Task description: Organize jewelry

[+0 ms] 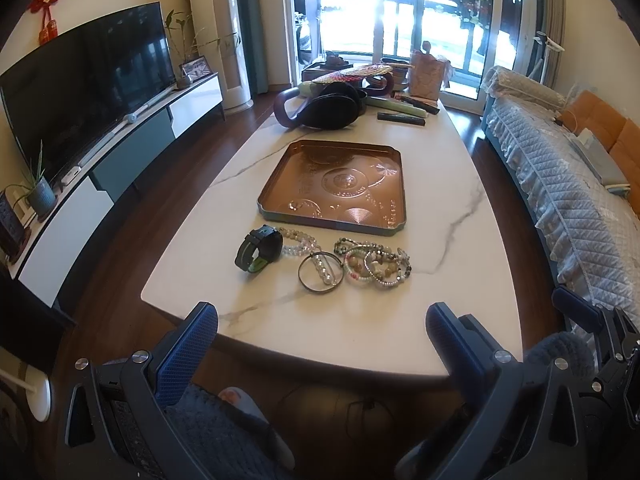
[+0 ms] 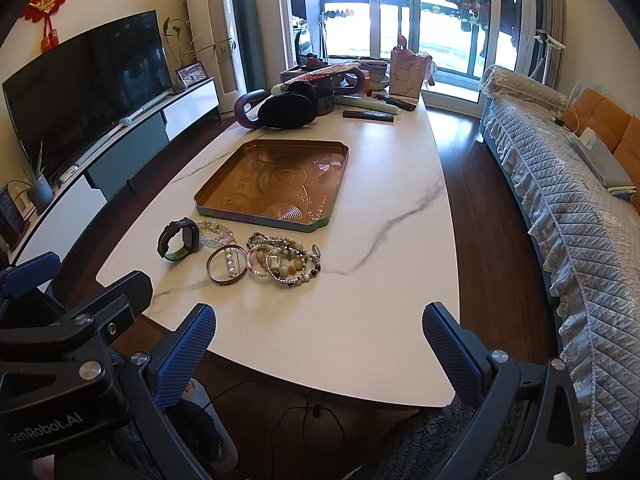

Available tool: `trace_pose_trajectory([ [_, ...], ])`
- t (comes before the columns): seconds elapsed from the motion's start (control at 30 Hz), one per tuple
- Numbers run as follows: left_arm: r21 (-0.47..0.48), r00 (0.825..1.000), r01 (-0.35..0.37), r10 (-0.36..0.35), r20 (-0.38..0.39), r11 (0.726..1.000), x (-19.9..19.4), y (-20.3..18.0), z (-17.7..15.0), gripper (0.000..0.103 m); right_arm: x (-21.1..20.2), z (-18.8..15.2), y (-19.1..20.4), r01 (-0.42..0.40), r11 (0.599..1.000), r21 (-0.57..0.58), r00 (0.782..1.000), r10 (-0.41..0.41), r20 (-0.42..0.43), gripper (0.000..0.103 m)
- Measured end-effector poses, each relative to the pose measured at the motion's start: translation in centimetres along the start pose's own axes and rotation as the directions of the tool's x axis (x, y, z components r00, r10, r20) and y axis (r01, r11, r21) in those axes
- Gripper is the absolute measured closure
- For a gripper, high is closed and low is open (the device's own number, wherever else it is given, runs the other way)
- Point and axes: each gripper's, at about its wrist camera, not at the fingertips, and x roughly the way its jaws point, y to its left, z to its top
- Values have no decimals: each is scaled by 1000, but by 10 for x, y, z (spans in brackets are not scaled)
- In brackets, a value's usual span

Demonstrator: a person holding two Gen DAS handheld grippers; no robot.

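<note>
A copper tray (image 1: 396, 184) (image 2: 328, 184) lies empty on the white marble table (image 1: 440, 280) (image 2: 380, 300). In front of it lie a black watch (image 1: 258, 247) (image 2: 179, 238), a clear bead bracelet (image 1: 298, 240) (image 2: 216, 233), a metal bangle (image 1: 304, 280) (image 2: 214, 270) with a pearl clip inside, and a heap of bead bracelets (image 1: 378, 266) (image 2: 284, 260). My left gripper (image 1: 322, 320) is open and empty, held back over the table's near edge. My right gripper (image 2: 319, 320) is open and empty, also over the near edge, to the right of the jewelry.
At the table's far end lie a black bag (image 1: 332, 106) (image 2: 286, 108), a woven fan, remotes and a pink gift bag (image 1: 428, 74). A TV and cabinet (image 1: 80, 92) stand left, a quilted sofa (image 1: 568, 200) right. The left gripper's body shows in the right wrist view (image 2: 60, 320).
</note>
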Motion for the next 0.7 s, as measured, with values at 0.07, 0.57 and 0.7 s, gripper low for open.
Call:
trace_pose_trajectory([
  [0.07, -2, 1000, 0, 0, -2, 1000, 4, 0, -2, 0, 0, 1, 0, 0, 1000, -1, 1000, 0, -2, 0],
  [0.57, -88, 989, 124, -130, -67, 988, 91, 46, -27, 0, 66, -19, 5, -79, 993, -84, 997, 80, 13, 0],
  [0.7, -64, 989, 108, -114, -91, 992, 116, 61, -25, 0, 88, -20, 2, -86, 987, -133, 992, 98, 84, 0],
])
